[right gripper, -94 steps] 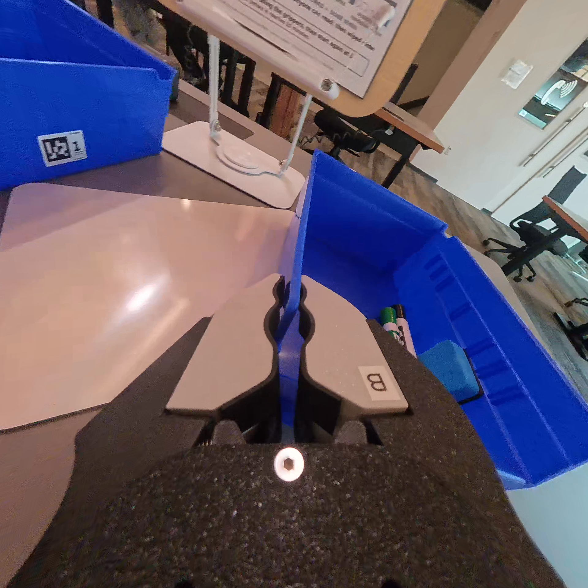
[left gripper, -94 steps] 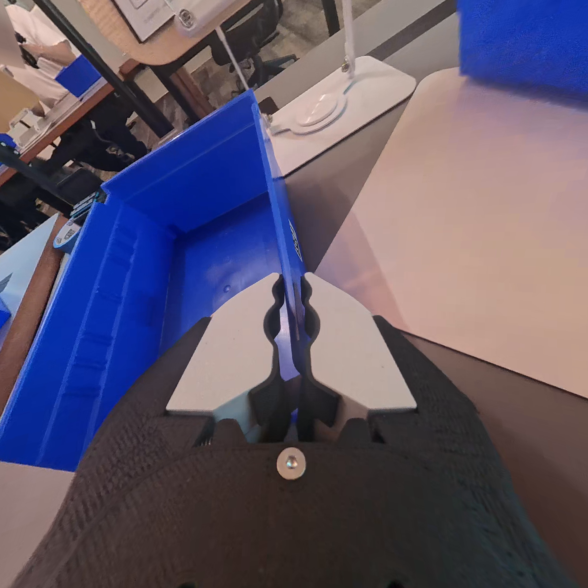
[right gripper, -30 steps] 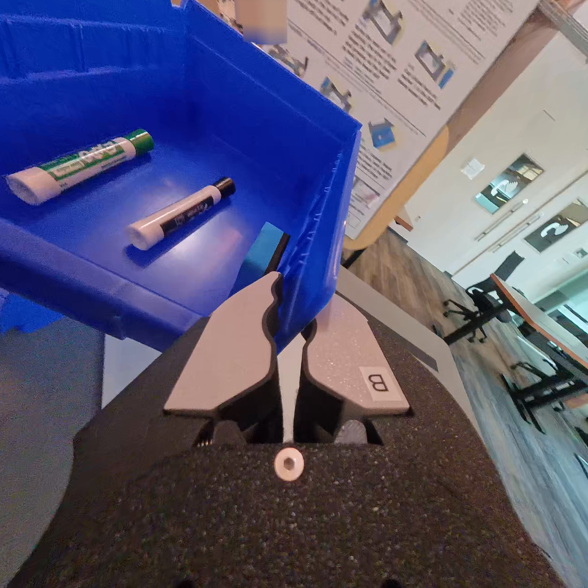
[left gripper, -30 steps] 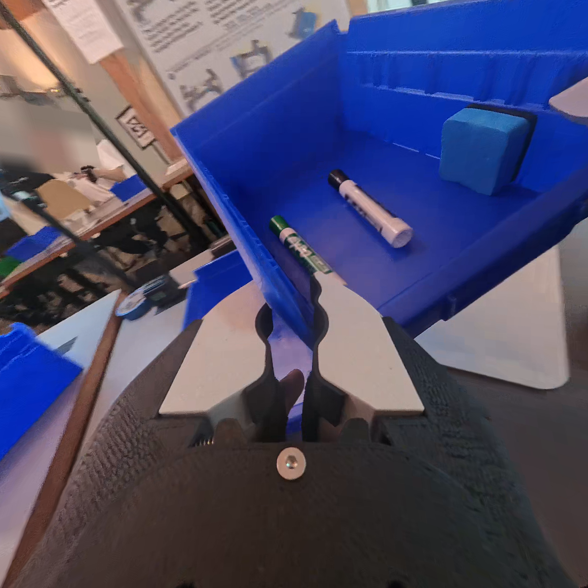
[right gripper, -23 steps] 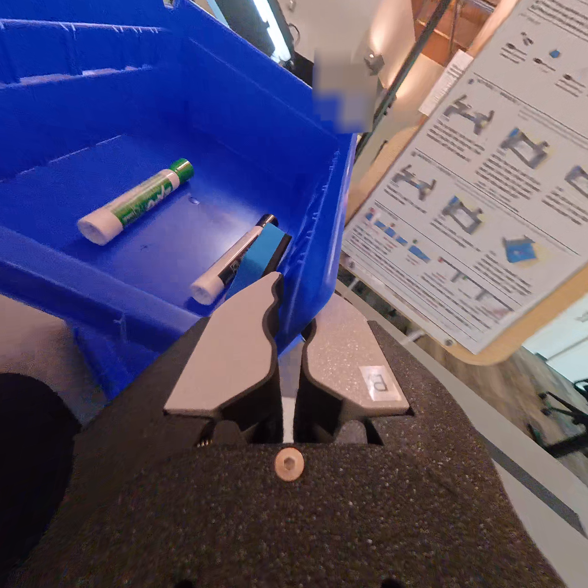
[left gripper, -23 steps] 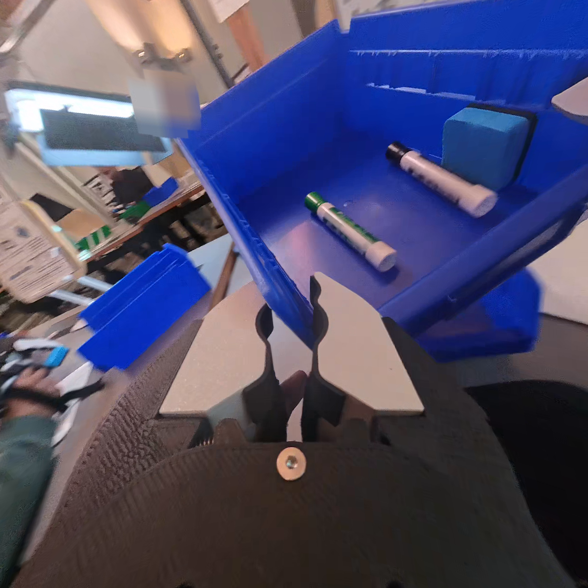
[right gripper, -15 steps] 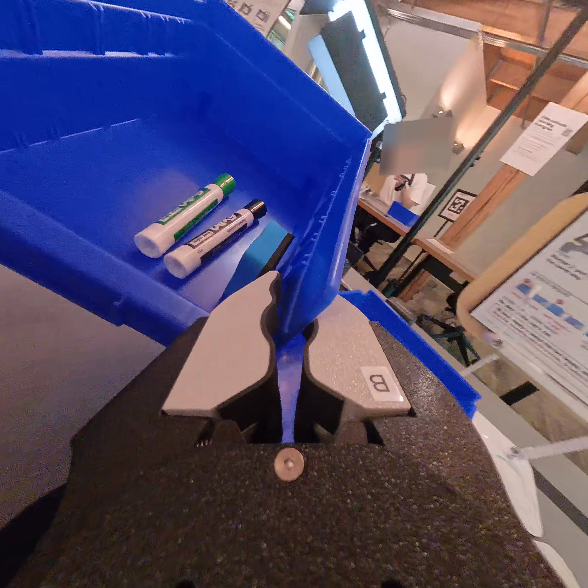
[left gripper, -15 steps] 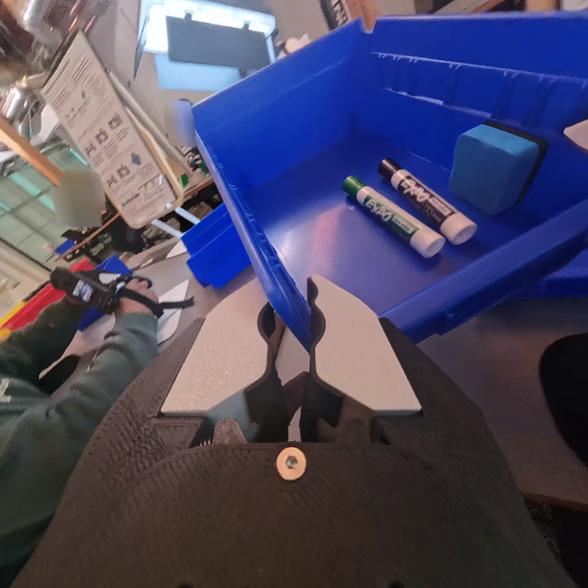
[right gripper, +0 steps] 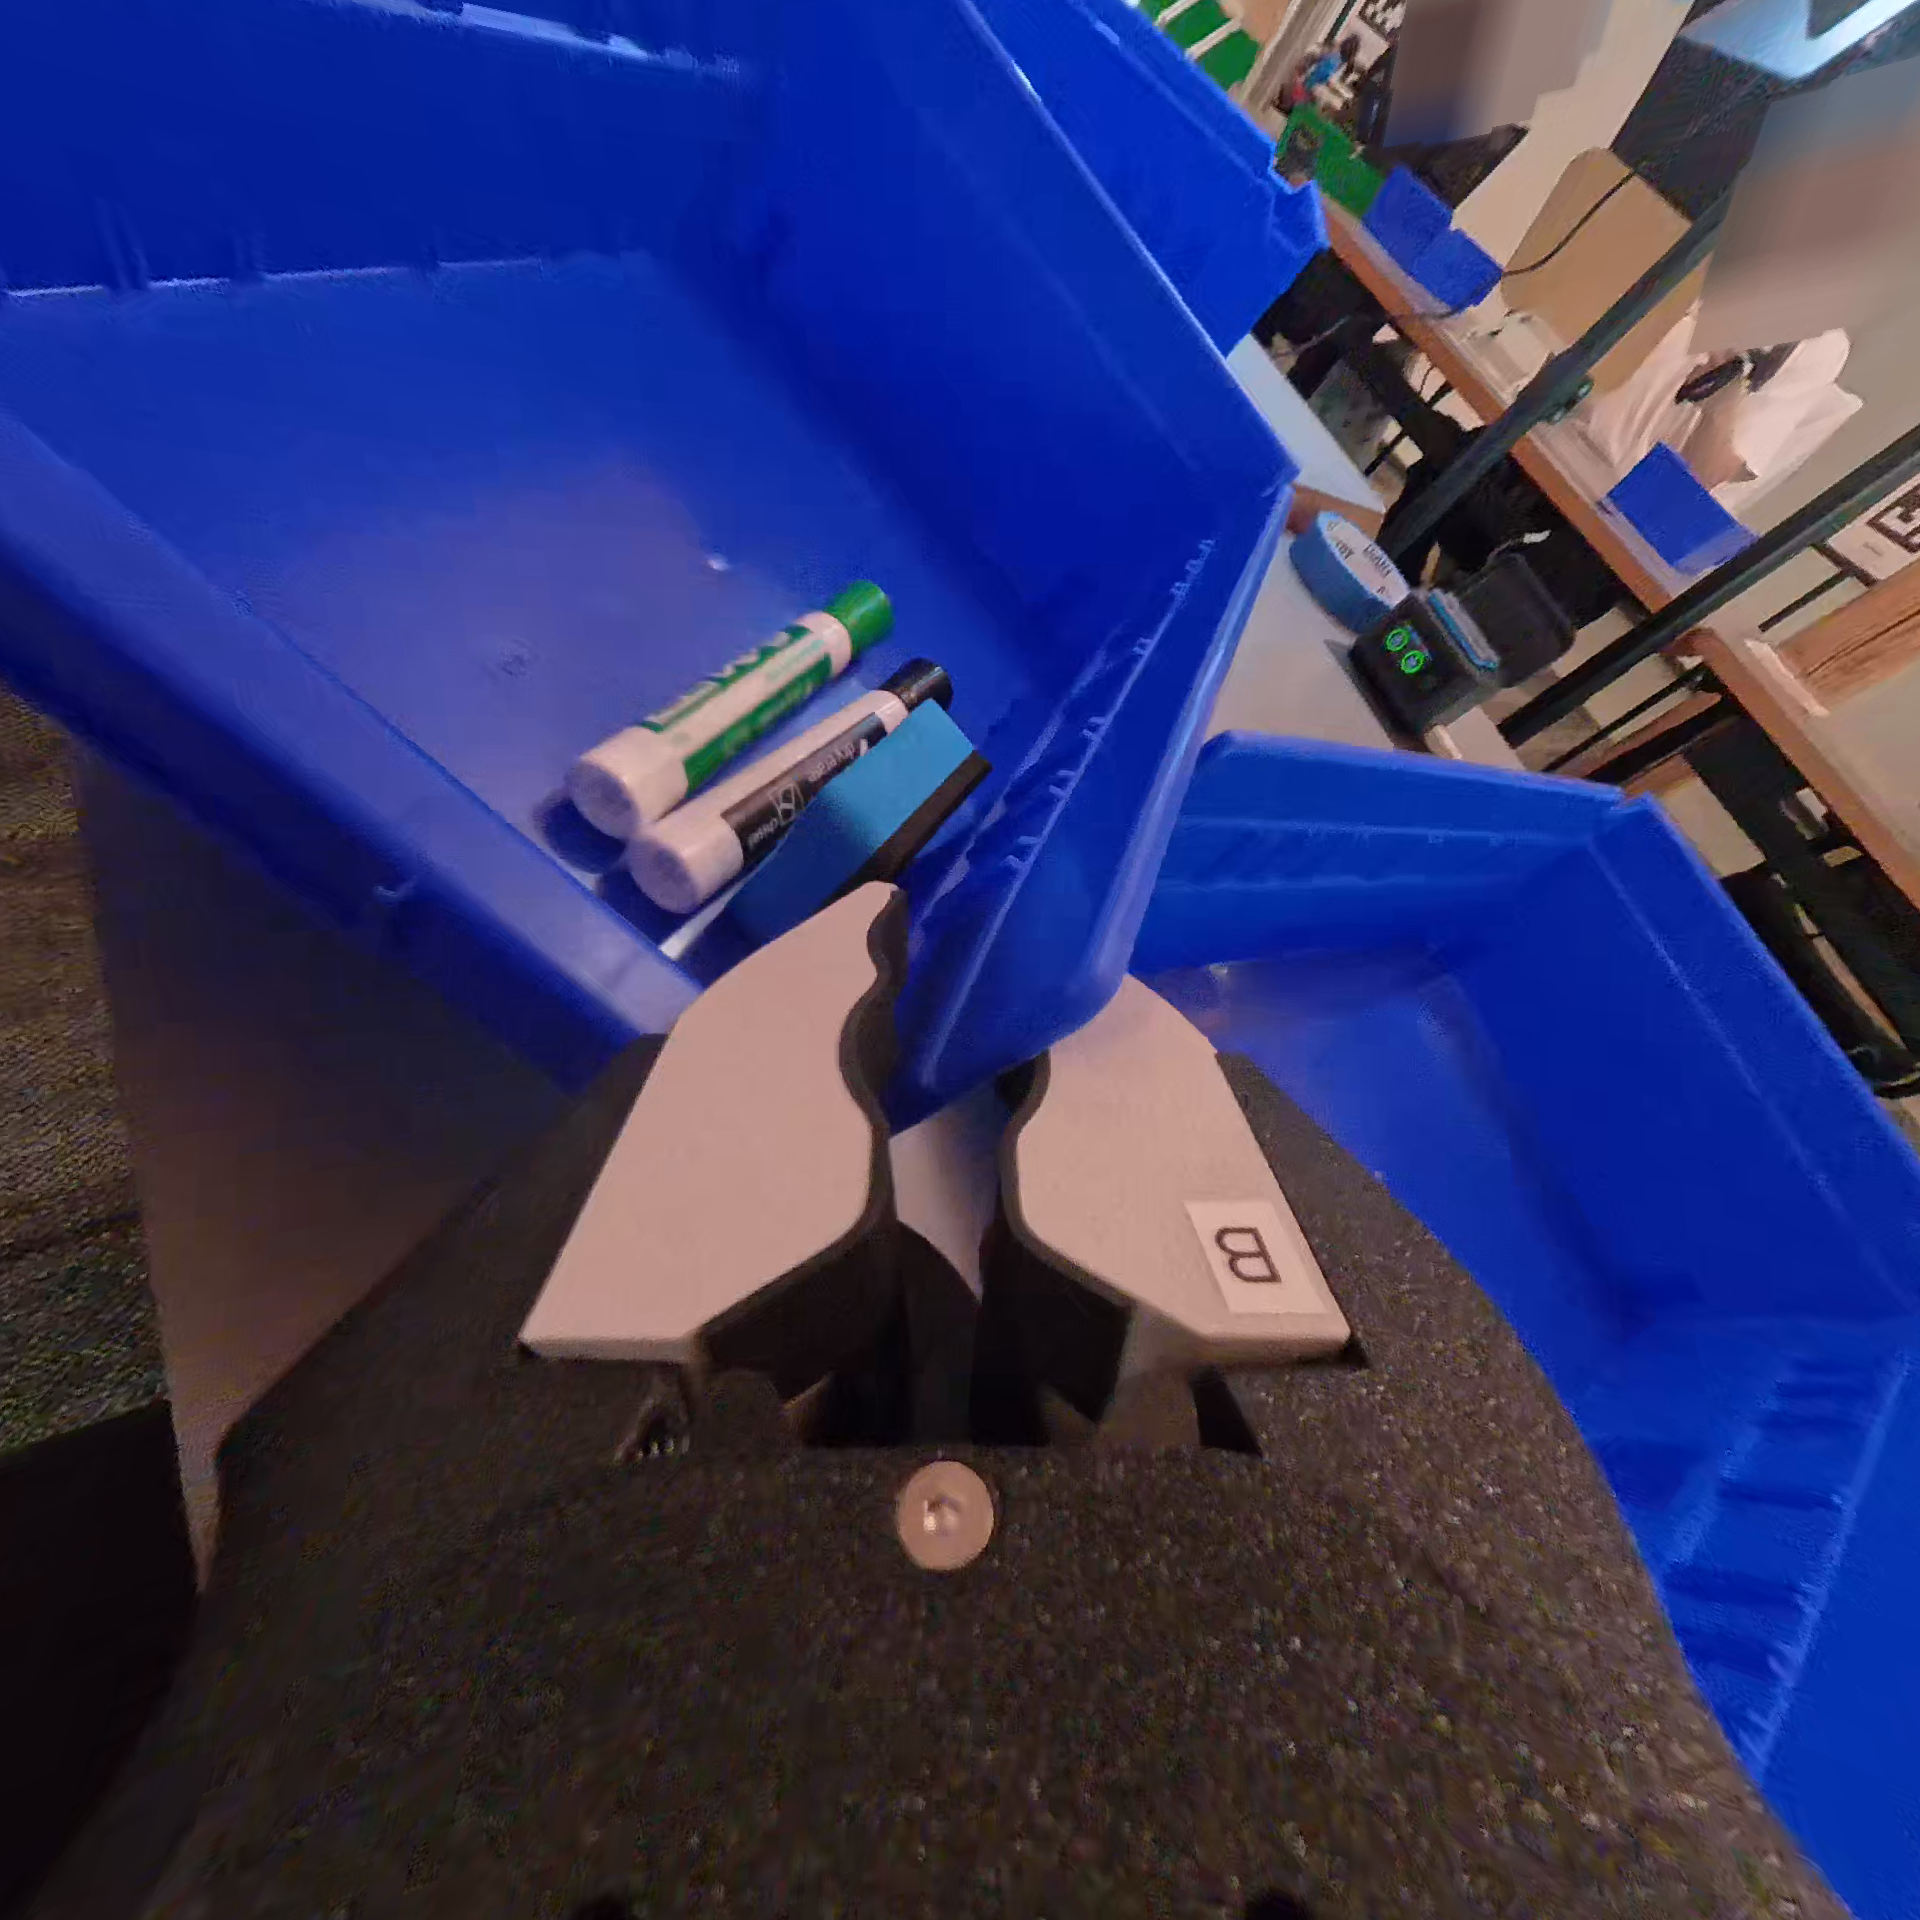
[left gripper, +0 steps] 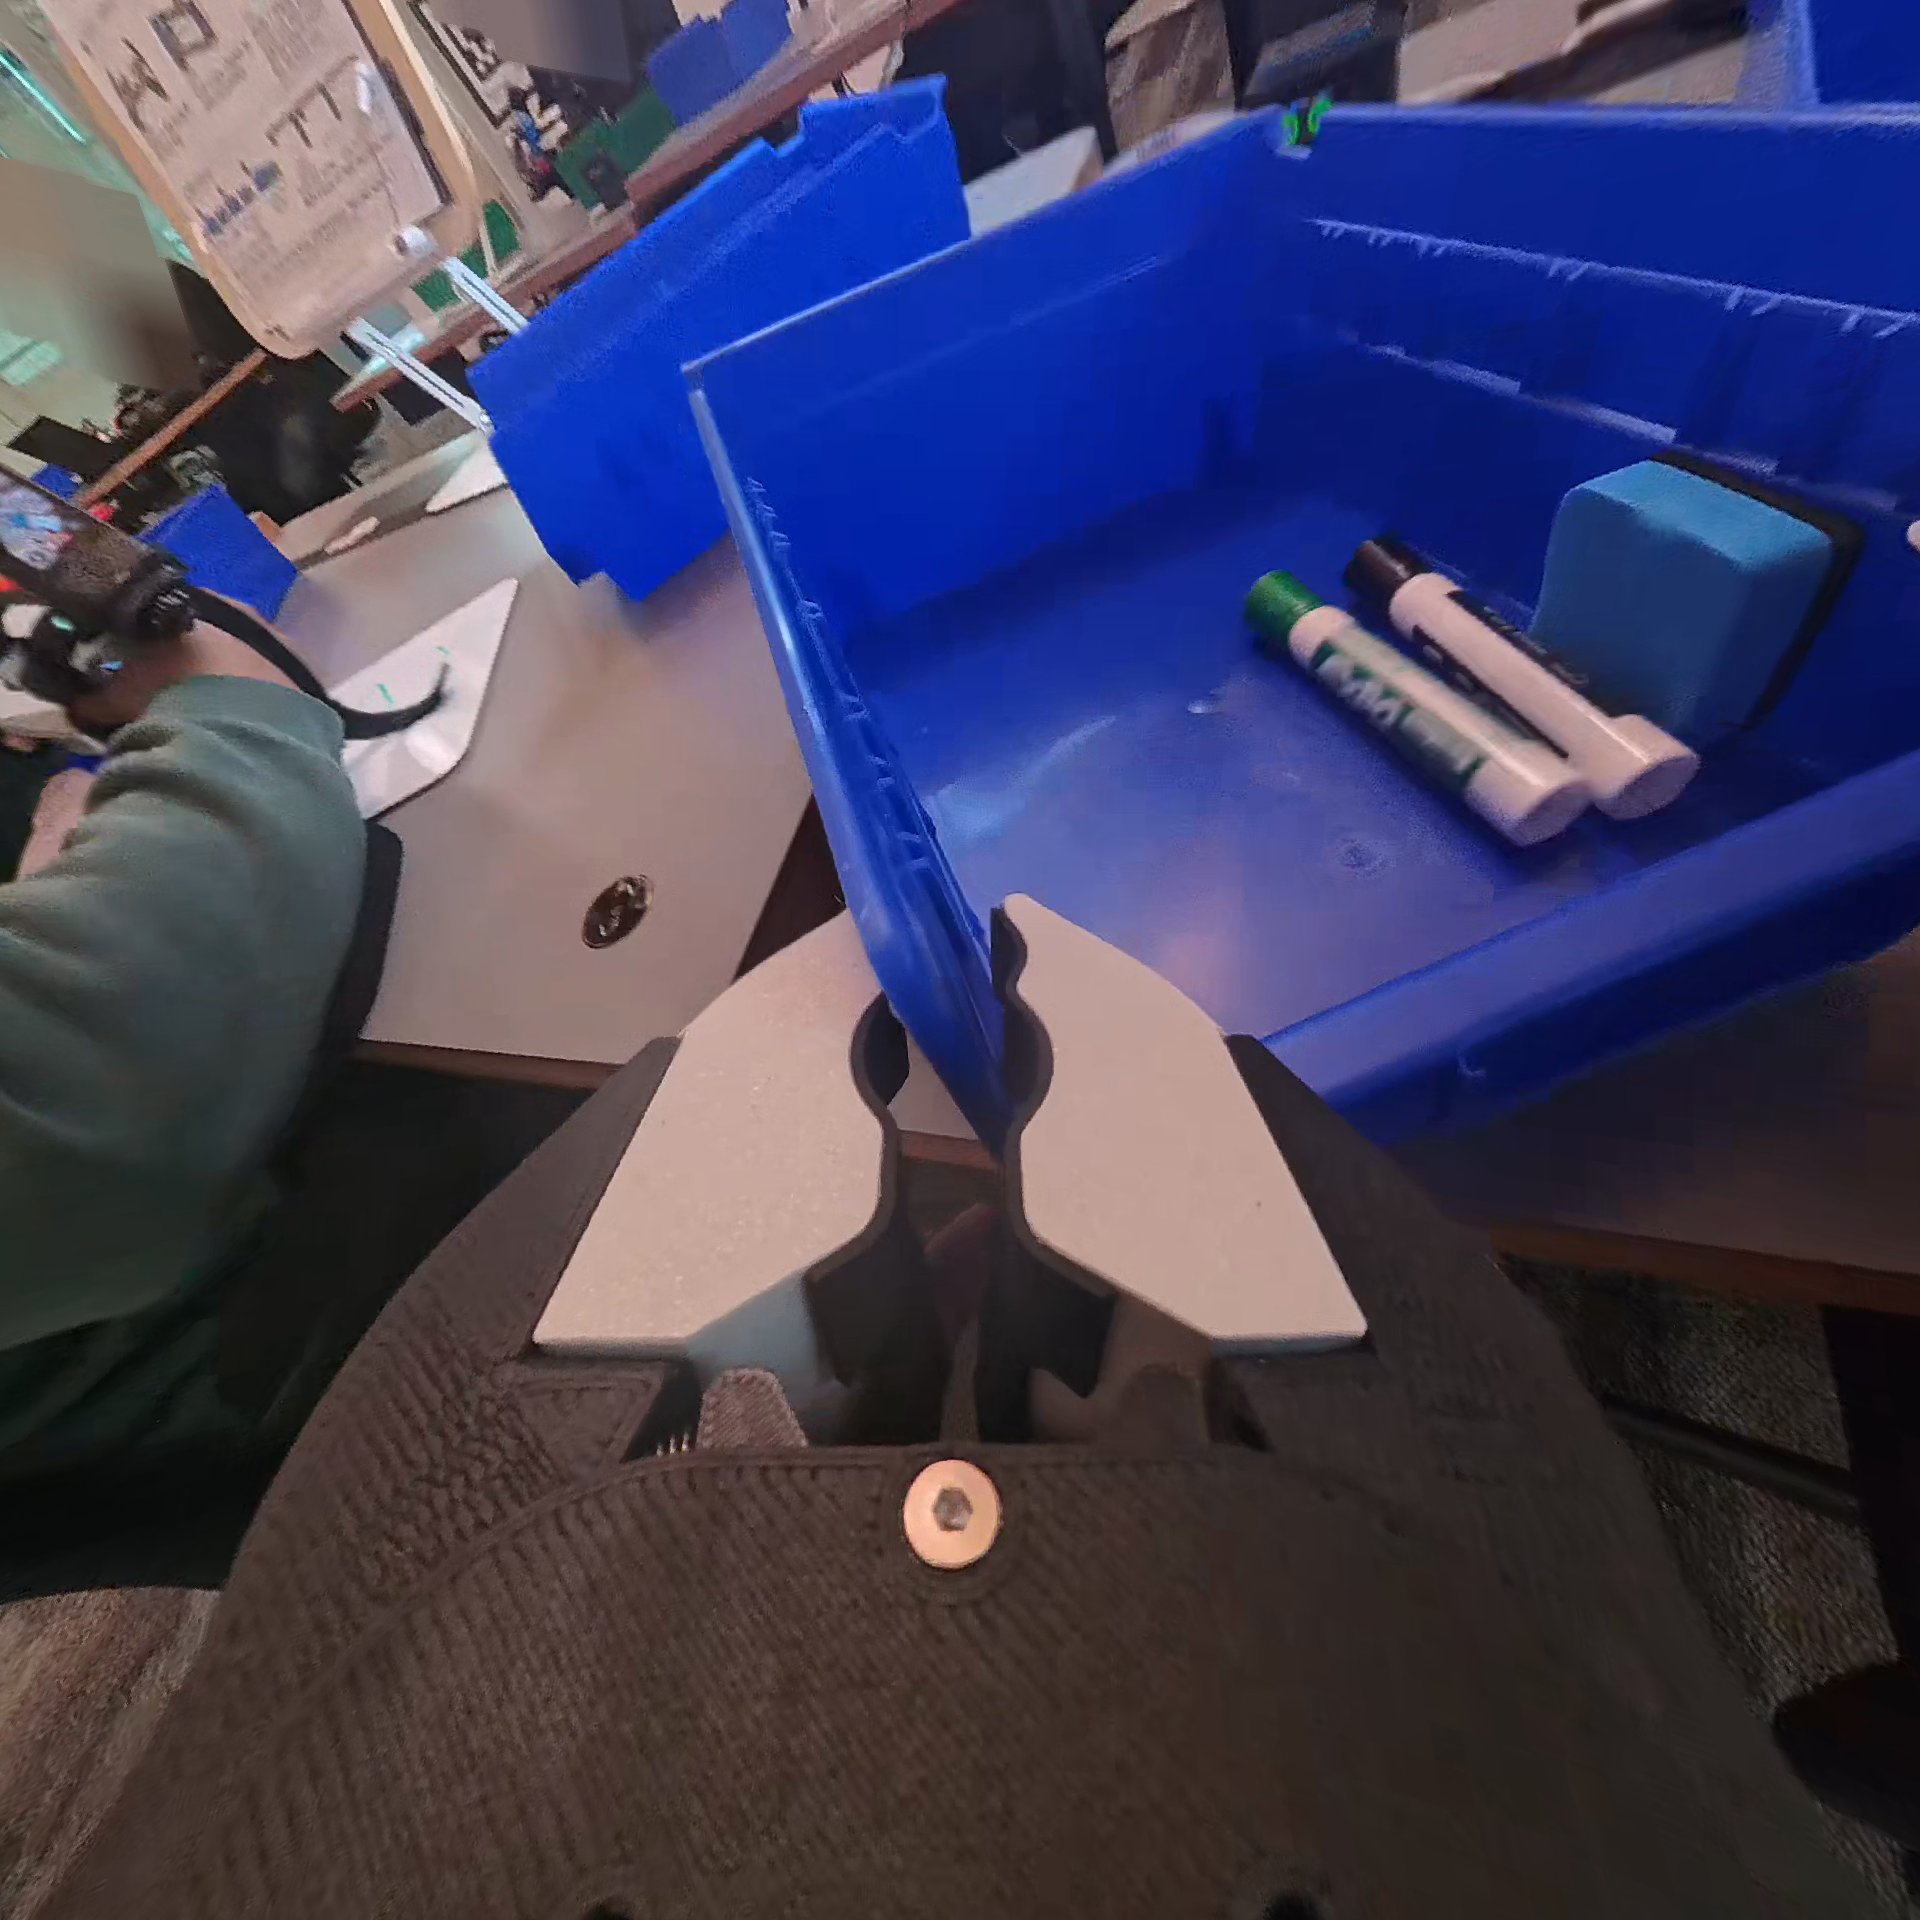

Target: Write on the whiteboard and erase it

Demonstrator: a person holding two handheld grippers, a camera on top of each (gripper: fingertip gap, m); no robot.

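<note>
A blue bin (left gripper: 1143, 790) is held up between both grippers. My left gripper (left gripper: 940, 971) is shut on its left side wall. My right gripper (right gripper: 987, 966) is shut on its right side wall (right gripper: 1091, 779). Inside lie a green marker (left gripper: 1392, 707), a black marker (left gripper: 1507, 686) and a blue eraser (left gripper: 1673, 592), bunched against the right wall. The right wrist view shows the same green marker (right gripper: 738, 696), black marker (right gripper: 790, 790) and eraser (right gripper: 852, 821) just past the fingers. A whiteboard (left gripper: 426, 686) lies on the grey table (left gripper: 603, 748) at the left.
A person in a green sleeve (left gripper: 156, 935) holds a device at the left. Another blue bin (left gripper: 727, 343) stands behind. In the right wrist view a second blue bin (right gripper: 1558, 1143) sits below right, with a blue tape roll (right gripper: 1340, 571) and a black device (right gripper: 1423, 655) beyond. The gap from one gripper's tips to the other's is roughly 20 cm.
The bin has swung round with both grippers, so the background has changed. The markers have rolled together against the eraser at the right wall.
</note>
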